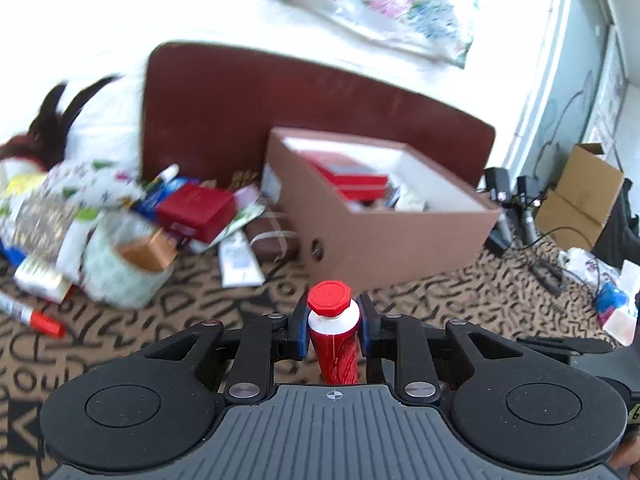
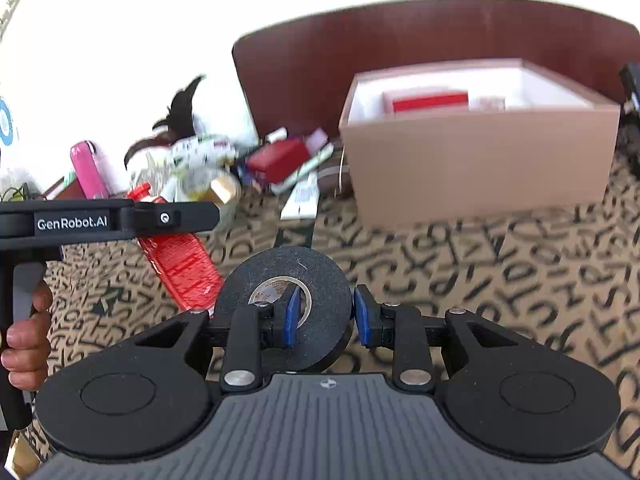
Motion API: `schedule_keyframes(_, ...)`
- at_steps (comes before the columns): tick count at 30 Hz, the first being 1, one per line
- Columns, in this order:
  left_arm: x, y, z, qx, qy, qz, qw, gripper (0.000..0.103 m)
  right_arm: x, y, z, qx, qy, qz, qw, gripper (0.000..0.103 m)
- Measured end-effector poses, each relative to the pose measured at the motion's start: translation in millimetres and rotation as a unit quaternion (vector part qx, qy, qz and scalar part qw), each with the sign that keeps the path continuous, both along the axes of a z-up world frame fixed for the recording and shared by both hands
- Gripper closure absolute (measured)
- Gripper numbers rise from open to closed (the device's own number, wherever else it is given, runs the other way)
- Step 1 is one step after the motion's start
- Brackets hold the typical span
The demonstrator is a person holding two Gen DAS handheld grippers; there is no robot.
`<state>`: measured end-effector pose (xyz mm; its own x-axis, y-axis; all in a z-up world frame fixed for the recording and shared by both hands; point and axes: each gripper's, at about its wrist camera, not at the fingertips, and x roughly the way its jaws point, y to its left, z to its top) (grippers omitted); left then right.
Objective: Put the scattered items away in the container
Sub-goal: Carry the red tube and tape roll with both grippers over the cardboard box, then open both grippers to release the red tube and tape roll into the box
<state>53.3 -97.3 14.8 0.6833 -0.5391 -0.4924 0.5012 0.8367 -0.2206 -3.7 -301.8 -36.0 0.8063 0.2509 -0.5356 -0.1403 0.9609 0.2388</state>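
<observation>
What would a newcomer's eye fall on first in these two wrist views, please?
Most striking is what each pair of tongs carries: the left tongs are clamped on a red tube with a red cap, and the right tongs pinch the wall of a black tape roll. Ahead on the patterned carpet stands the open brown box, with a heap of clutter to its left.
</observation>
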Motion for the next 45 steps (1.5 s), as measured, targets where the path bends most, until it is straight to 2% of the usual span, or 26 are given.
schedule_keyframes(8, 26, -63, 54, 0.002, -0.063, -0.043, 0.9971, 0.082, 20, -36, 48, -0.039, -0.057, -0.031, 0.997, 0.071)
schedule_keyframes(15, 88, -122, 81, -0.015, -0.064, -0.041, 0.997, 0.082, 67, -74, 81, -0.073, -0.085, -0.081, 0.99, 0.071)
schedule_keyframes(20, 129, -156, 71, -0.004, -0.064, -0.033, 0.9974, 0.082, 111, -106, 89, -0.081, -0.089, -0.113, 0.986, 0.071)
schedule_keyframes(26, 166, -170, 39, 0.022, -0.037, -0.031, 0.9986, 0.081, 158, -134, 69, -0.083, -0.066, -0.121, 0.987, 0.071)
schedule_keyframes(27, 170, -170, 35, 0.024, -0.031, -0.031, 0.9987, 0.076, 164, -134, 65, -0.081, -0.06, -0.119, 0.988, 0.07)
schedule_keyframes(28, 173, -169, 31, 0.028, -0.025, -0.033, 0.9987, 0.065, 169, -134, 60, -0.081, -0.054, -0.114, 0.989, 0.07)
schedule_keyframes(29, 175, -169, 28, 0.033, -0.021, -0.031, 0.9987, 0.049, 175, -132, 55, -0.081, -0.047, -0.105, 0.99, 0.07)
schedule_keyframes(30, 176, -167, 26, 0.036, -0.022, -0.025, 0.9988, 0.025, 180, -128, 50, -0.083, -0.039, -0.091, 0.992, 0.068)
schedule_keyframes(32, 173, -162, 23, 0.036, -0.037, -0.018, 0.9985, 0.014, 186, -123, 43, -0.08, -0.038, -0.066, 0.994, 0.062)
schedule_keyframes(33, 171, -161, 23, 0.04, -0.045, -0.018, 0.998, 0.014, 187, -121, 42, -0.083, -0.045, -0.066, 0.993, 0.049)
schedule_keyframes(34, 170, -161, 23, 0.047, -0.05, -0.019, 0.9974, 0.014, 187, -119, 43, -0.091, -0.053, -0.071, 0.992, 0.045)
schedule_keyframes(38, 170, -157, 21, 0.043, -0.044, -0.019, 0.9979, 0.012, 184, -117, 47, -0.112, -0.067, -0.074, 0.989, 0.044)
schedule_keyframes(45, 156, -150, 24, 0.034, -0.033, -0.021, 0.9986, 0.01, 171, -108, 50, -0.123, -0.065, -0.074, 0.987, 0.026)
